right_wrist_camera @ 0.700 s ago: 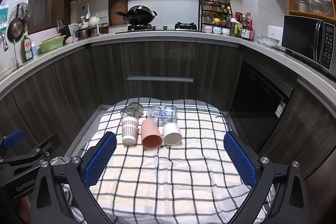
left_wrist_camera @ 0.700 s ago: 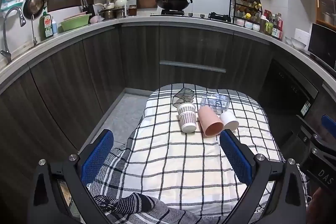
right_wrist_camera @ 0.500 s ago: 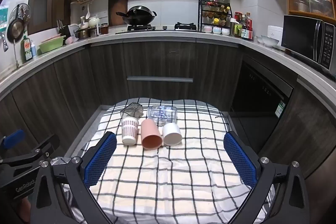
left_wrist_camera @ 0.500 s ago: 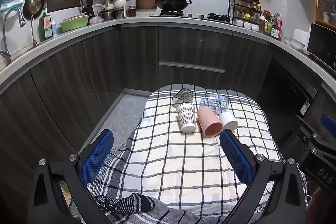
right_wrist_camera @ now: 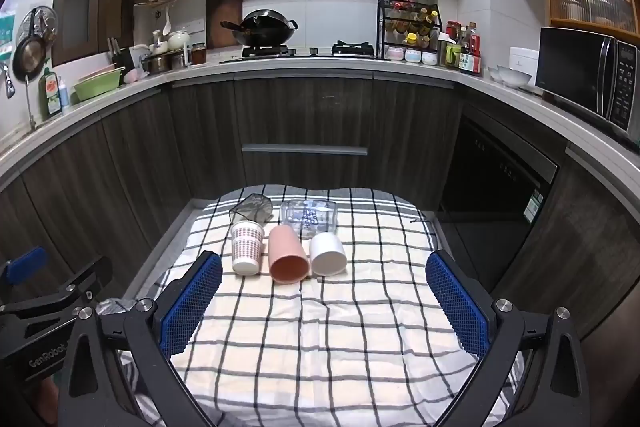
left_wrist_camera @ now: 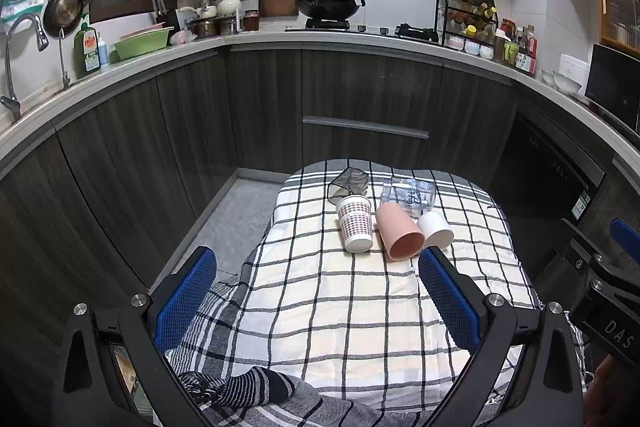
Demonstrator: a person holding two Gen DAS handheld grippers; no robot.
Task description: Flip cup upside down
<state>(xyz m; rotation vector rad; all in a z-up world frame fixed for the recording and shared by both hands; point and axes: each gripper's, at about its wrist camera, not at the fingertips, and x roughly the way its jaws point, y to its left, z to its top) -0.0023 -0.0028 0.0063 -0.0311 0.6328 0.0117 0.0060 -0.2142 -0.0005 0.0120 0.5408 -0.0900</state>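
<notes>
While both grippers hang wide open and hold nothing — the left gripper (left_wrist_camera: 316, 291) and the right gripper (right_wrist_camera: 324, 297) — the pink cup (right_wrist_camera: 287, 254) lies on its side on the checked cloth (right_wrist_camera: 320, 327), between the dotted cup (right_wrist_camera: 247, 247) and the white cup (right_wrist_camera: 327, 253), well apart from both grippers

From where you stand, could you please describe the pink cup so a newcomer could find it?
On the checked cloth lies a front row of three cups. The pink cup is the middle one, on its side, between the dotted cup and the white cup.
</notes>
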